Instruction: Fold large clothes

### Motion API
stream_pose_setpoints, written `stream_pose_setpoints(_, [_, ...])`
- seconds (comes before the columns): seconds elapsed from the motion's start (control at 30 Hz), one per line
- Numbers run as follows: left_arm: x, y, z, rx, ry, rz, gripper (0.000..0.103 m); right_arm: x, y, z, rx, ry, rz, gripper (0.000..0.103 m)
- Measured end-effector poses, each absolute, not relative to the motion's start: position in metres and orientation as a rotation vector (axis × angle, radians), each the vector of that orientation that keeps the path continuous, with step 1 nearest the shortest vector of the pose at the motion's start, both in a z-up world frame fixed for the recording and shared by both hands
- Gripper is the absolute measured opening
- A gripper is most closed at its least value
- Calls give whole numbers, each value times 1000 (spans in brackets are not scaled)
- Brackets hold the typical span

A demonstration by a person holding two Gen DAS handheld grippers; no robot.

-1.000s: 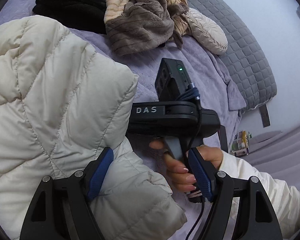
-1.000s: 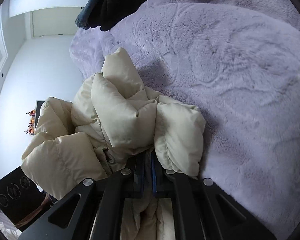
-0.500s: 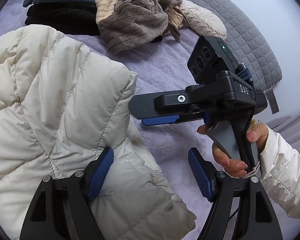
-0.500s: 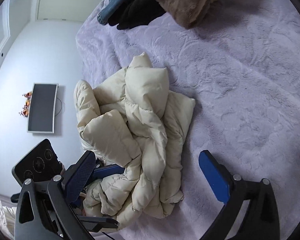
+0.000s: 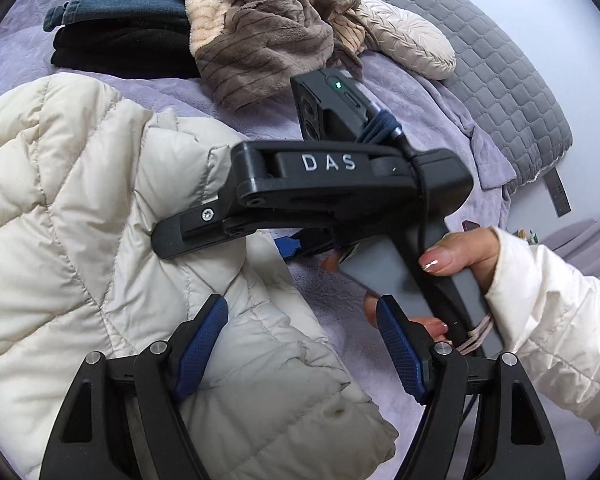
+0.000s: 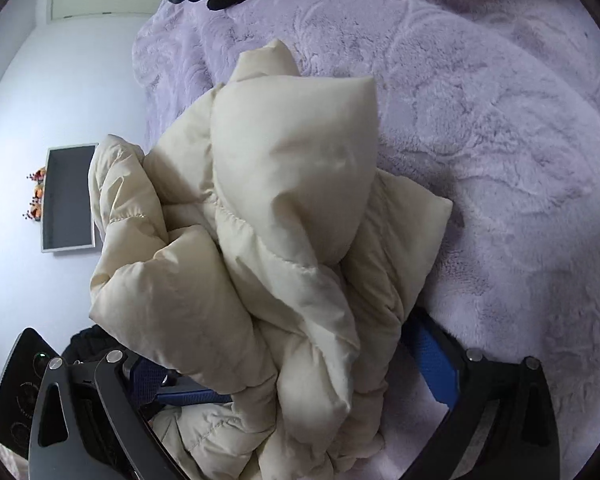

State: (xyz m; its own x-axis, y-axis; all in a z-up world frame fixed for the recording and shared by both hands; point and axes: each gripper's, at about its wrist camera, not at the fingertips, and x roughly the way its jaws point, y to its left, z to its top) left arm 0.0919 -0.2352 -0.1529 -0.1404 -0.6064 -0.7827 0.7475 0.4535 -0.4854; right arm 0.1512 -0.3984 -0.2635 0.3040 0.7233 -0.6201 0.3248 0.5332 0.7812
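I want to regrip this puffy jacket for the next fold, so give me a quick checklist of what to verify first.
1. Right tool open: ok, its pads stand wide apart with a bunch of the cream jacket between them.
2. Left tool free of cloth: ok, pads apart, jacket below them and not pinched.
3. Jacket flat enough to fold: not ok, it sits bunched in a heap.
4. Room on the purple bedspread: ok, bare on one side of the jacket.
5. Other clothes out of the way: ok, piled apart.
6. Sleeve positions: cannot tell.
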Motion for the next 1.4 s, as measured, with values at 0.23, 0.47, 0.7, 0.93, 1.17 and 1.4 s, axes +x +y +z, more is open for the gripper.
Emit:
stream_pose_setpoints(0.23, [98, -206, -129, 117, 1218, -1131, 77, 132, -405, -263, 1040, 1272, 339, 103])
stream_pose_setpoints(0.47, [146, -106, -110, -132, 1233, -960, 77, 113, -405, -264, 1036, 1255, 339, 103])
stream_pose_setpoints(0.7, [212, -21, -170, -517, 1360, -839, 77, 109, -400, -265, 1033, 1250, 334, 103])
stream_pose_setpoints(0.93, [222, -47, -226, -569, 1462, -986, 77, 101, -397, -265, 1033, 1244, 334, 103])
stream_pose_setpoints(1.17, [218, -74, -232, -511, 1451, -991, 89, 101, -394, -265, 1030, 1251, 329, 103])
stream_pose_setpoints(1.4, [202, -109, -228, -360, 1424, -917, 93, 104, -388, -263, 1028, 1252, 319, 103])
